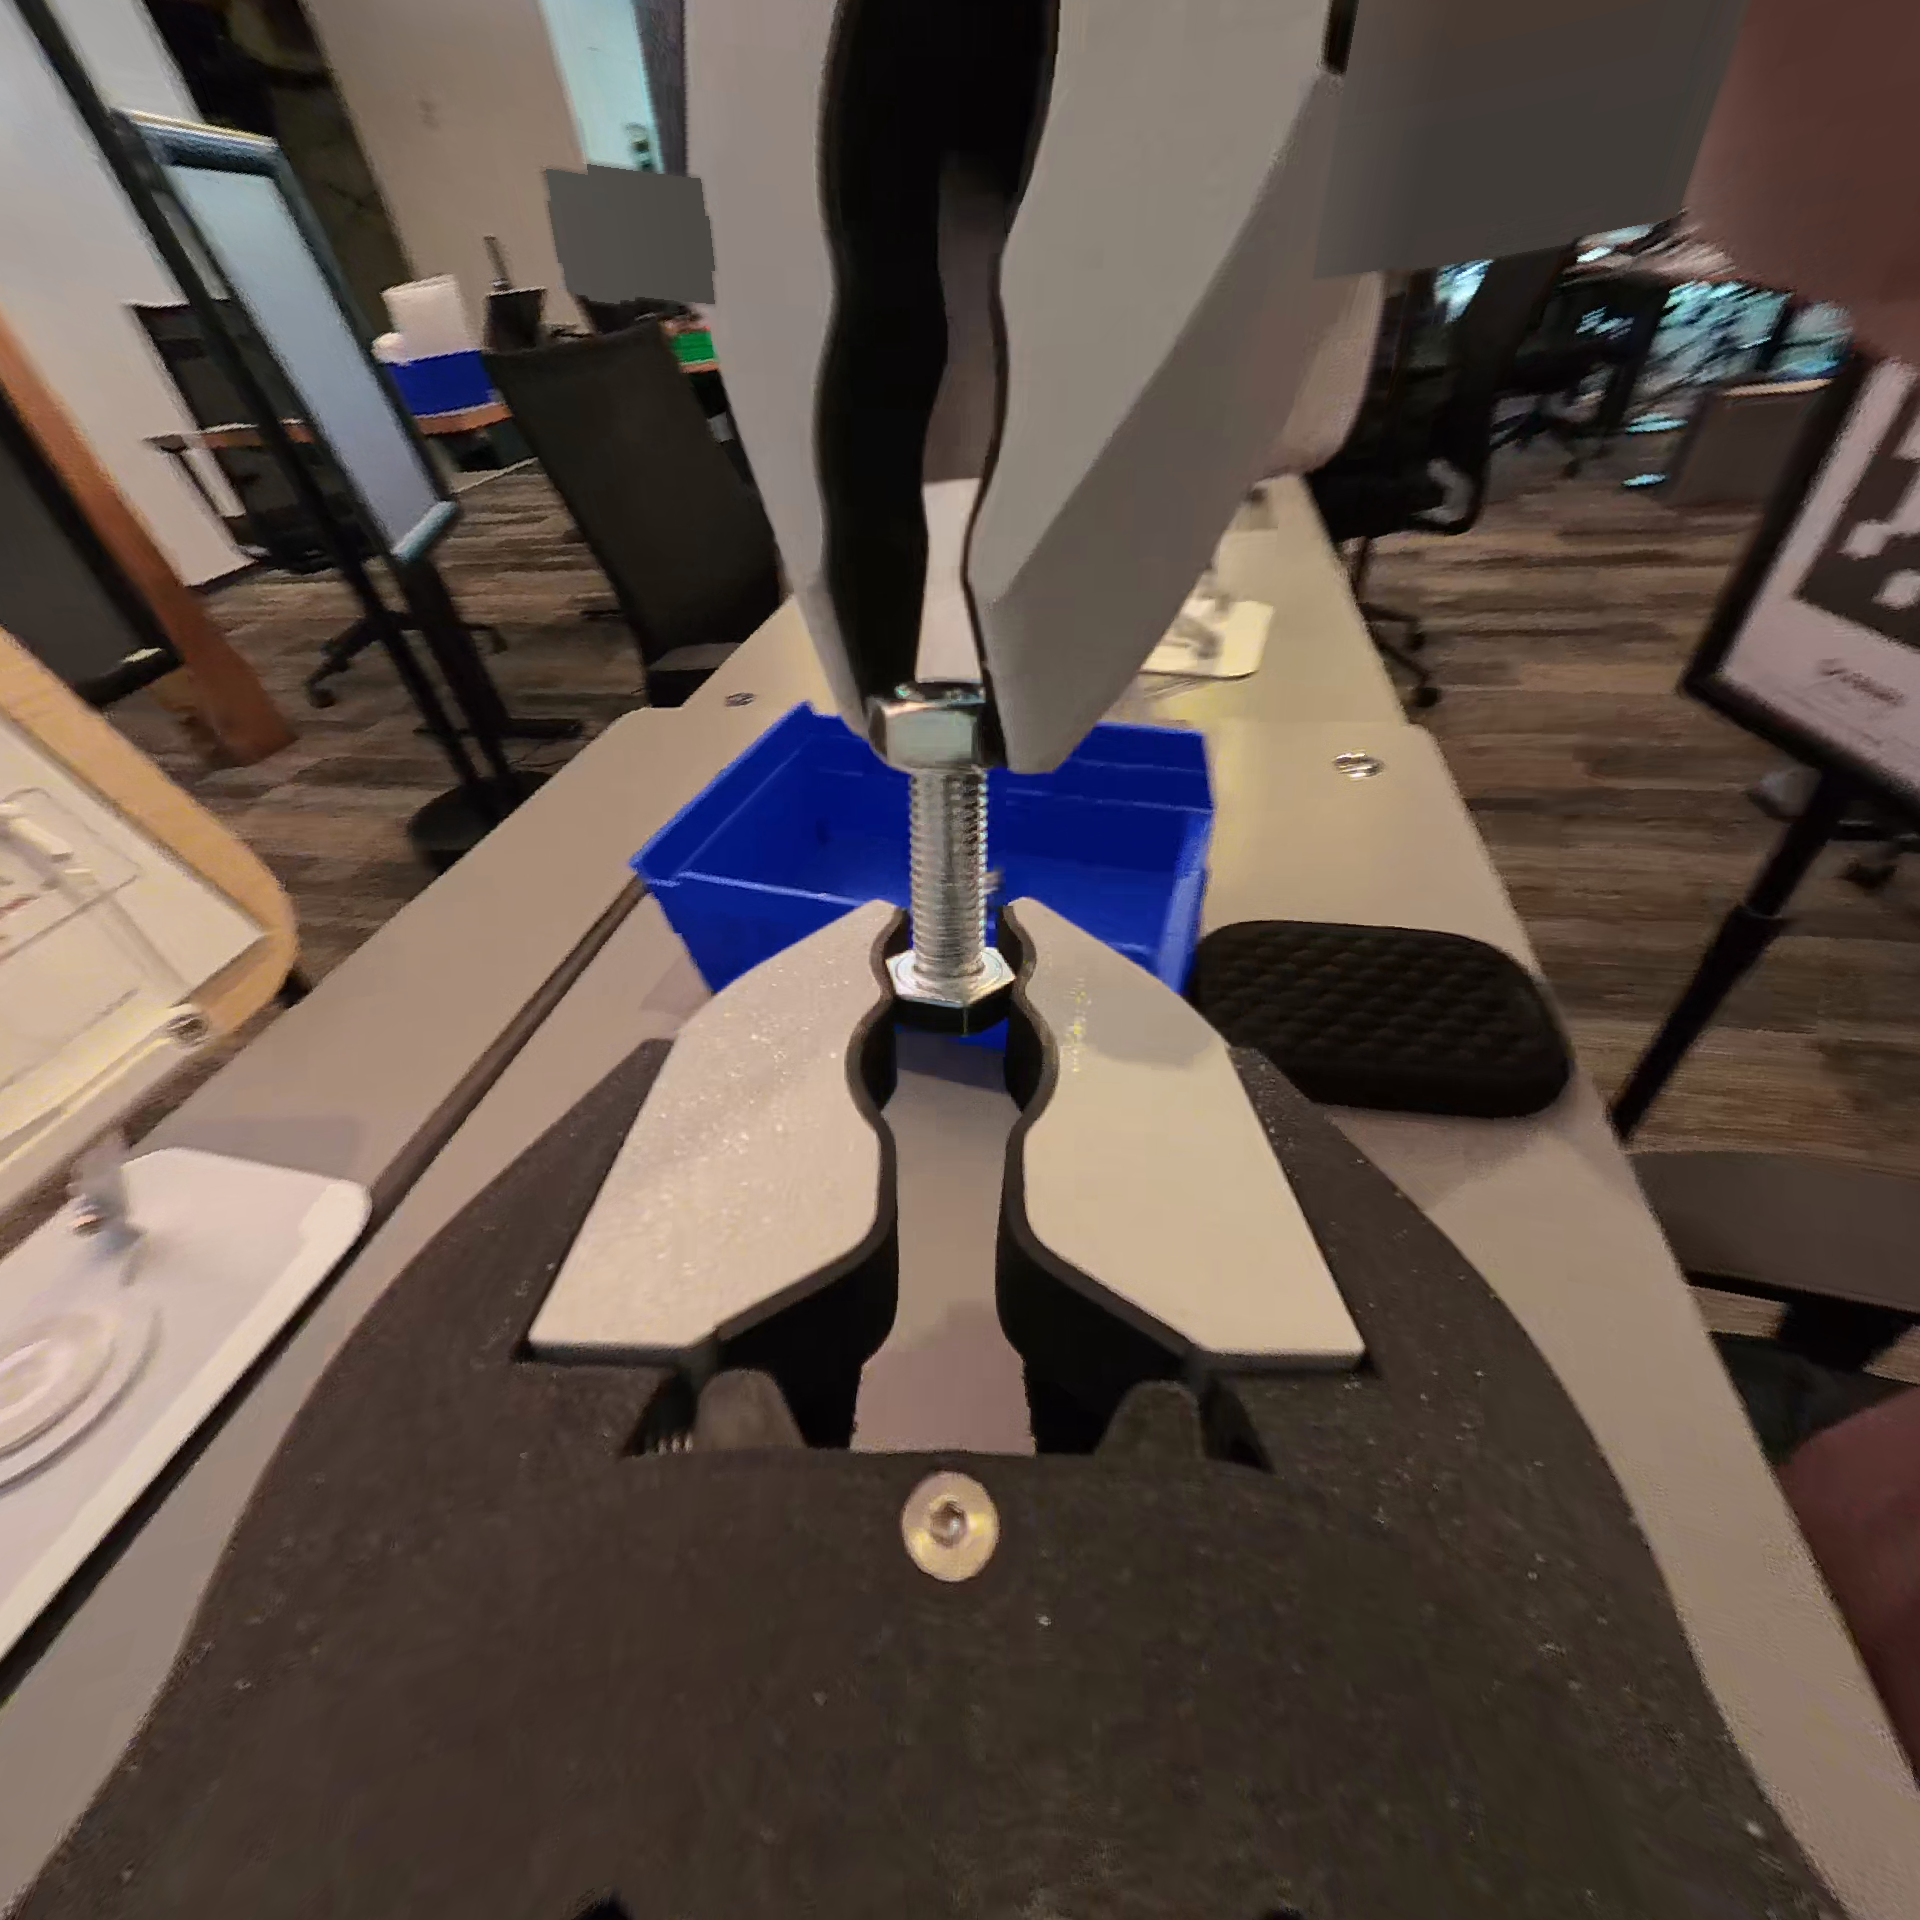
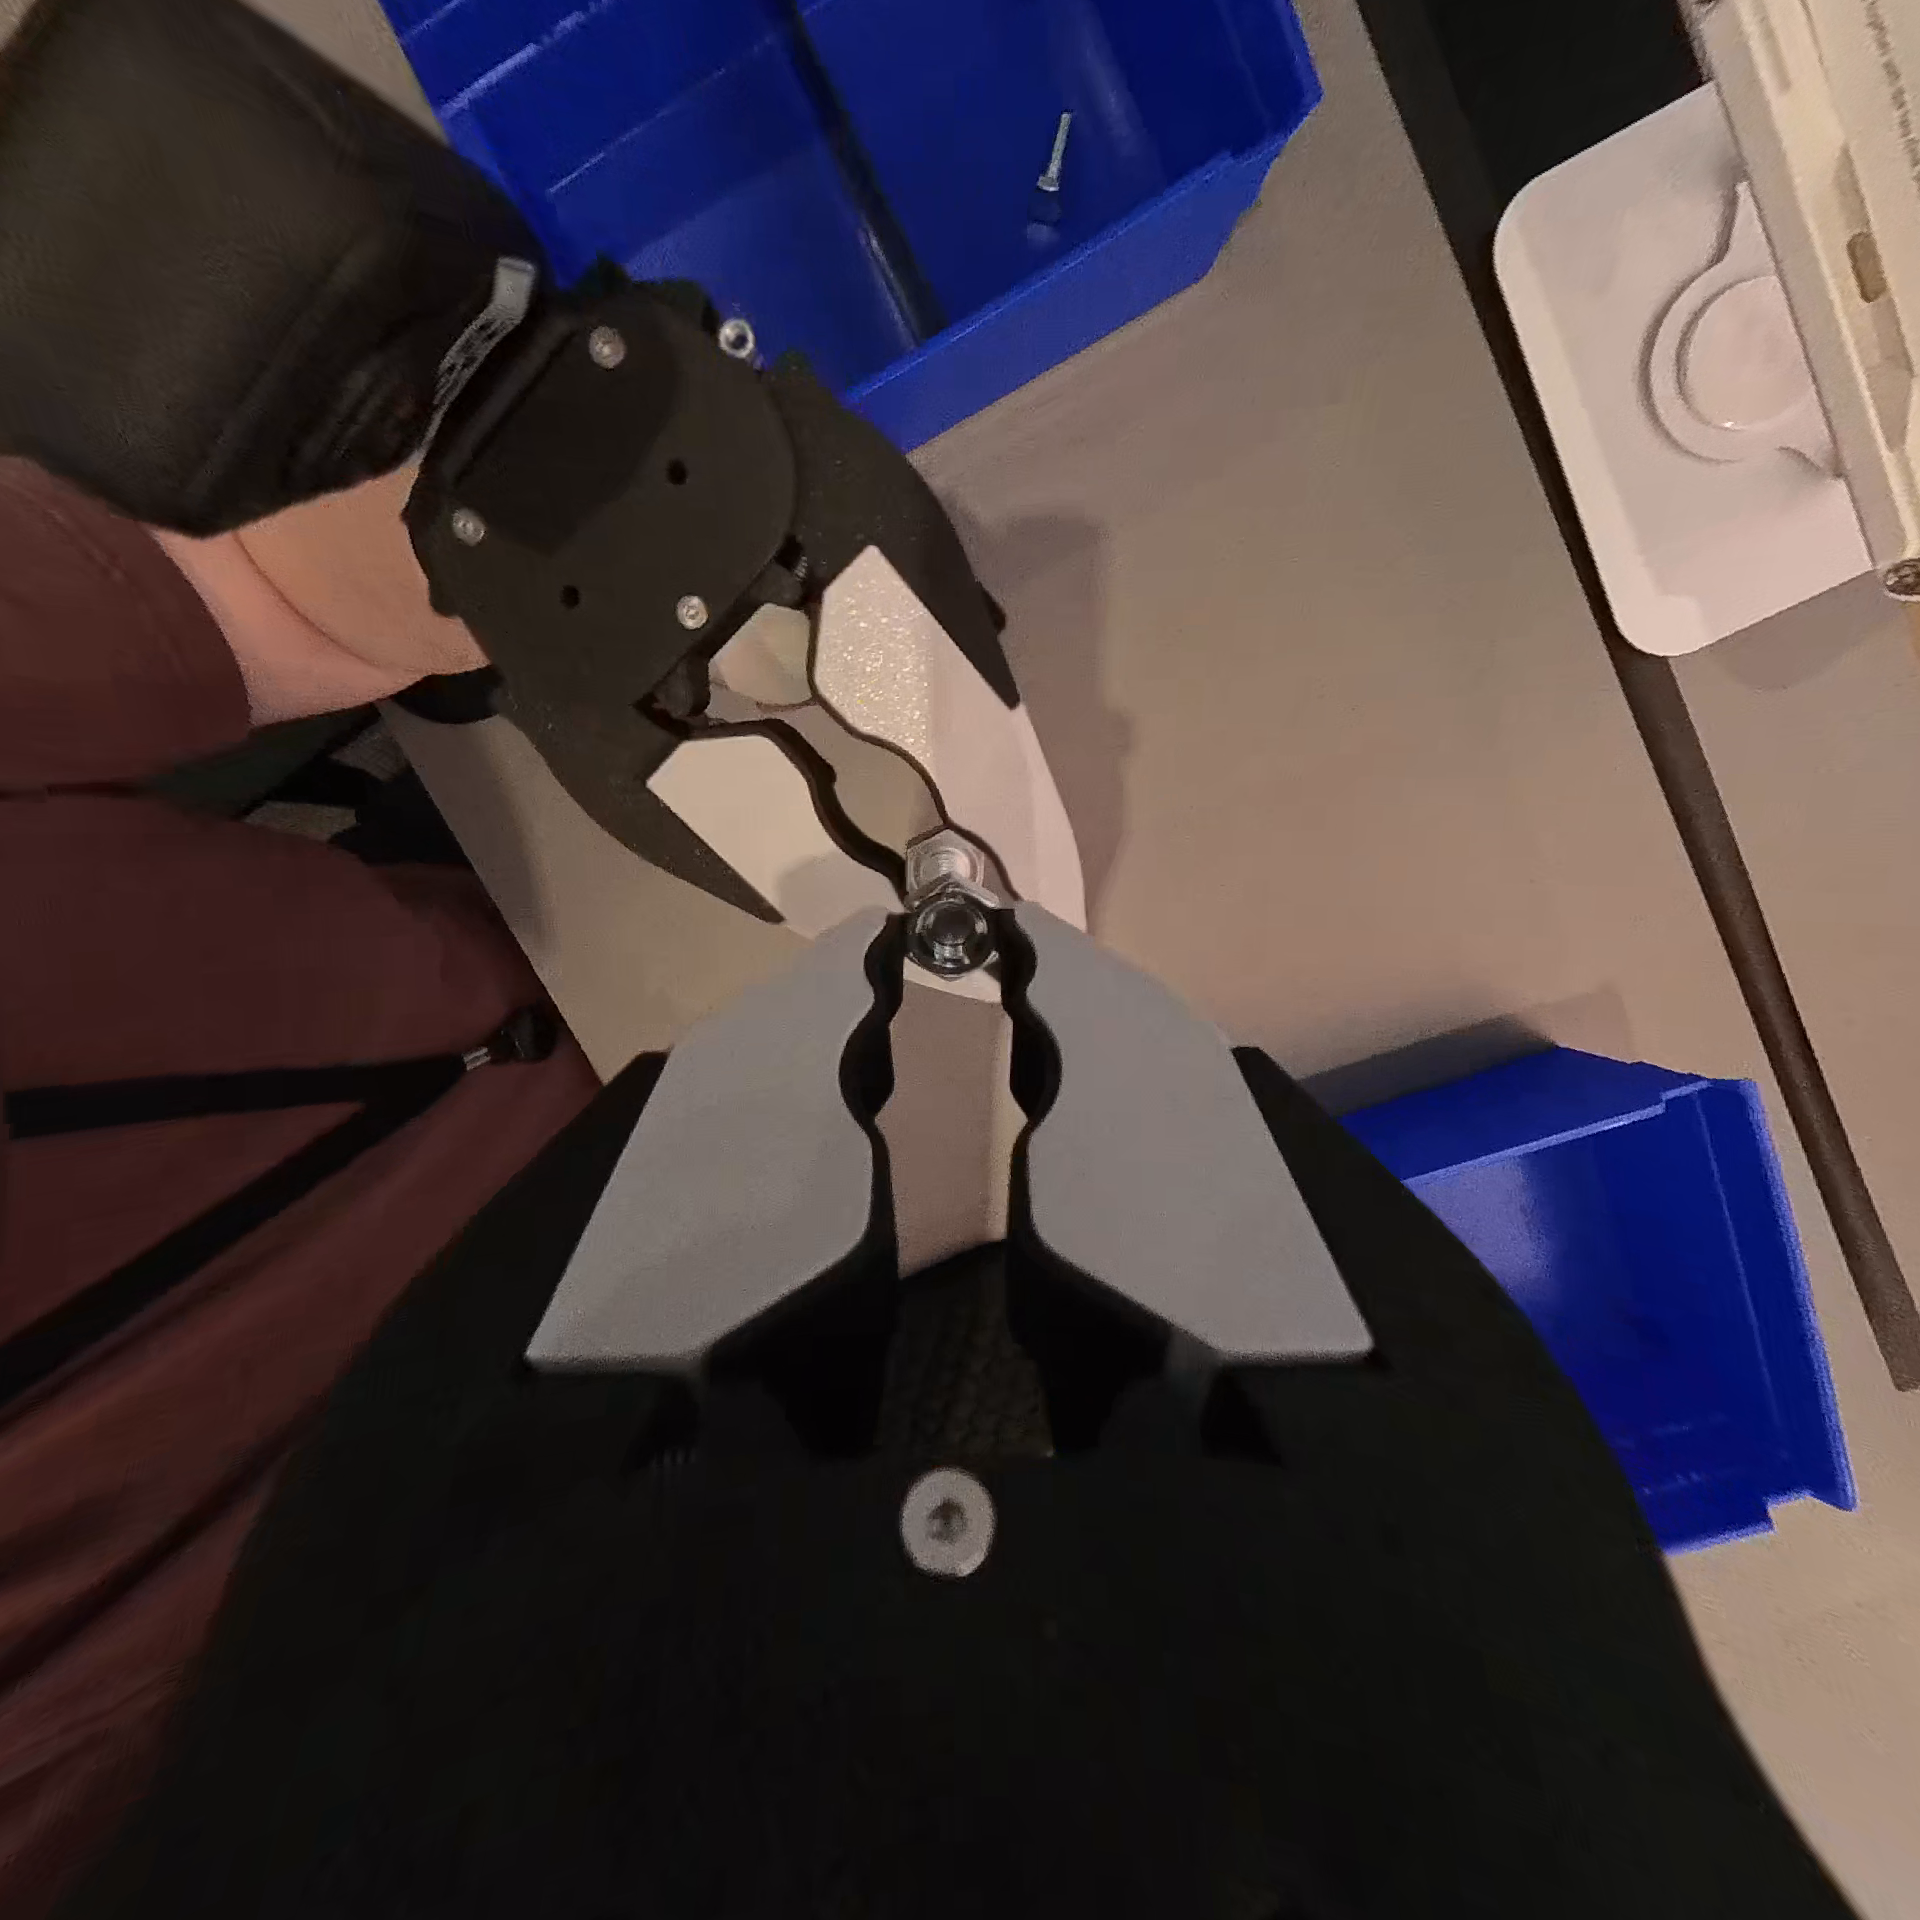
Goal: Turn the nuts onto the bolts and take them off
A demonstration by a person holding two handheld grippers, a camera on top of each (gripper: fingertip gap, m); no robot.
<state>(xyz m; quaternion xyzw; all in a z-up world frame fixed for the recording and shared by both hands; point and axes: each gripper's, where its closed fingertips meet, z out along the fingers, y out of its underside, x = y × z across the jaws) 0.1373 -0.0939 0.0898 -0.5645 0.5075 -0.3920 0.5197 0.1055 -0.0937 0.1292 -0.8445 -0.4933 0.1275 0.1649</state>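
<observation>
A silver bolt point(image 1: 948, 862) stands upright between the two grippers above the grey table point(image 1: 1351, 831). My left gripper point(image 1: 943, 971) is shut on a hex nut point(image 1: 943, 985) that sits on the bolt's lower threads. My right gripper point(image 1: 930, 727) comes down from above and is shut on the bolt's hex head point(image 1: 928, 720). In the right wrist view the right gripper point(image 2: 948, 940) holds the bolt head point(image 2: 945, 938) seen end on. The left gripper point(image 2: 940, 868) reaches in from the upper left with the nut point(image 2: 938, 864) just beyond the head.
A blue bin point(image 1: 748, 883) stands right behind the bolt, and a black pad point(image 1: 1371, 1013) lies to its right. From above, a blue bin point(image 2: 1039, 312) holds a small bolt point(image 2: 1049, 177), and another blue bin point(image 2: 1610, 1299) stands at lower right. A white tray point(image 2: 1662, 468) lies at the right. Some 5 cm of space lies between my two pairs of fingers.
</observation>
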